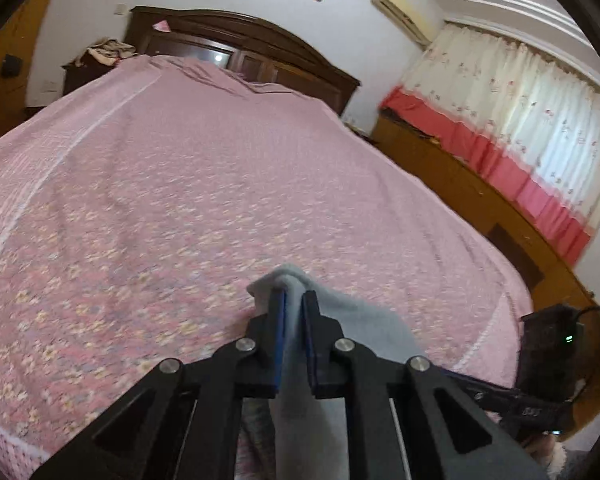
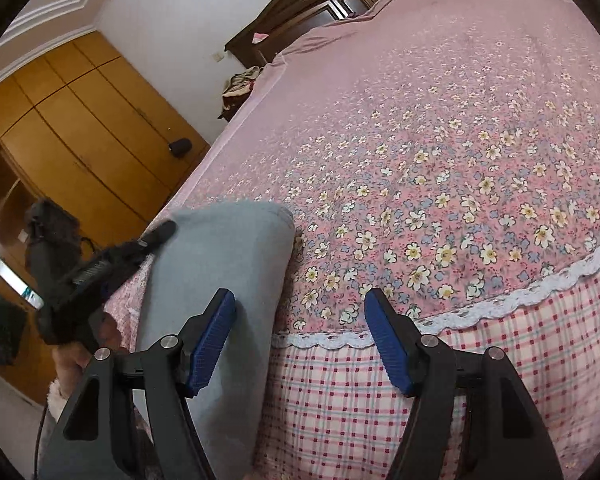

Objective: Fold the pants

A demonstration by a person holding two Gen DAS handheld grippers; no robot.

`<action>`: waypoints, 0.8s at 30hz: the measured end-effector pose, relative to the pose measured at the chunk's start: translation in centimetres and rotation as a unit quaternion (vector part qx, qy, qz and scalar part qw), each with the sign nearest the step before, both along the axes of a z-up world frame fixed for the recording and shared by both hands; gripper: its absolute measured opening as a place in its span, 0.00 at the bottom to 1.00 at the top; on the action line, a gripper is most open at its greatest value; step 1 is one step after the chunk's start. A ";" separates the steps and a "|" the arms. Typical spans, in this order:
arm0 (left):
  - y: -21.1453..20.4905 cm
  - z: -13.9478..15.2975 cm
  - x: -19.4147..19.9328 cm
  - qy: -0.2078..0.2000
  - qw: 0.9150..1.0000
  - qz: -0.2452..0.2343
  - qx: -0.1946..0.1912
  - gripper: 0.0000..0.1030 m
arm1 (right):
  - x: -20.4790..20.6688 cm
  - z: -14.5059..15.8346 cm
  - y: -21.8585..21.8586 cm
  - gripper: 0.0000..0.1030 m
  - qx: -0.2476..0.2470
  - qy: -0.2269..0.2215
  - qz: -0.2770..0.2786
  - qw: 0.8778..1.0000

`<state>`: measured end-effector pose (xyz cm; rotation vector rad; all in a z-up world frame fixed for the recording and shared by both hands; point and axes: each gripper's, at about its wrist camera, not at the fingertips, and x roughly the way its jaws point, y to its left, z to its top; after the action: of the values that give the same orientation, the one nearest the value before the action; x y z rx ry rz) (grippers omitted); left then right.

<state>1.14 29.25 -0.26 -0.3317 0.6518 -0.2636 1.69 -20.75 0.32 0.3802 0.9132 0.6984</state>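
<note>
The pants (image 1: 352, 320) are light grey-blue cloth hanging over the foot edge of the bed. My left gripper (image 1: 294, 300) is shut on a fold of them and holds it just above the pink floral bedspread (image 1: 180, 184). In the right wrist view the pants (image 2: 228, 264) drape down the bed's side, and the left gripper (image 2: 156, 236) grips their top left edge. My right gripper (image 2: 300, 300) is open and empty, its left pad (image 2: 212, 344) in front of the pants and its right pad over the bedspread's lace border (image 2: 500, 308).
A dark wooden headboard (image 1: 236, 40) stands at the far end. A clothes pile (image 1: 110, 50) lies on a nightstand beside it. A low wooden cabinet (image 1: 480, 200) and curtains (image 1: 520, 120) line the right side; a wooden wardrobe (image 2: 80, 120) is on the left.
</note>
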 end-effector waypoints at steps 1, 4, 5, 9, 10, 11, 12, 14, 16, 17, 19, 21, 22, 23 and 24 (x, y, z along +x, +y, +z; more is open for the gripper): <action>0.0 -0.6 0.3 0.011 1.000 0.010 0.012 0.17 | 0.1 -0.1 0.1 0.67 -0.002 0.004 0.005 1.000; -0.3 -2.2 0.0 0.038 0.997 0.046 0.056 0.53 | 0.3 0.5 0.2 0.67 0.012 0.020 0.025 0.999; -0.2 -2.2 -0.4 0.043 0.996 0.058 0.054 0.59 | 0.2 0.4 -0.1 0.67 0.029 0.033 0.037 0.998; 1.5 -0.6 -5.4 0.039 0.995 0.096 -0.009 0.69 | 1.0 -1.4 0.1 0.70 0.166 0.164 0.139 0.963; 1.6 -0.4 -6.9 0.035 0.994 0.106 -0.022 0.68 | 1.3 -2.1 0.3 0.70 0.161 0.179 0.138 0.961; 1.3 -0.3 -7.6 0.038 0.994 0.095 -0.031 0.68 | 1.5 -2.6 0.5 0.70 0.149 0.181 0.135 0.963; 0.8 -0.3 -8.0 0.046 0.996 0.065 -0.043 0.68 | 1.6 -3.2 0.7 0.70 0.145 0.186 0.139 0.962; -0.3 -1.1 -8.0 0.076 0.996 0.020 -0.045 0.68 | 1.9 -4.0 1.5 0.69 0.151 0.187 0.149 0.959; -1.4 -2.4 -7.3 0.104 0.994 -0.001 -0.023 0.68 | 2.6 -3.9 2.7 0.69 0.146 0.178 0.170 0.958; -1.8 -3.4 -6.8 0.123 0.992 -0.004 -0.012 0.68 | 2.9 -3.9 3.2 0.68 0.140 0.174 0.176 0.959; -2.0 -4.3 -6.5 0.127 0.992 -0.015 -0.024 0.70 | 3.5 -3.6 4.3 0.68 0.127 0.161 0.191 0.960; -1.7 -4.7 -6.5 0.119 0.992 -0.016 -0.045 0.72 | 3.7 -3.7 5.0 0.68 0.118 0.156 0.205 0.959; -1.5 -5.0 -6.6 0.115 0.992 -0.013 -0.056 0.73 | 3.8 -3.6 5.3 0.68 0.117 0.156 0.212 0.957; -1.3 -5.2 -6.8 0.111 0.992 -0.013 -0.062 0.73 | 3.9 -3.7 5.3 0.67 0.120 0.158 0.215 0.956; -1.2 -5.3 -7.1 0.106 0.992 -0.013 -0.066 0.73 | 3.9 -3.8 5.3 0.67 0.126 0.159 0.217 0.955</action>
<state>-5.92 28.07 -5.61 -0.4825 0.8509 -0.2986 5.56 -15.48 -3.52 0.5349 1.2348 1.1883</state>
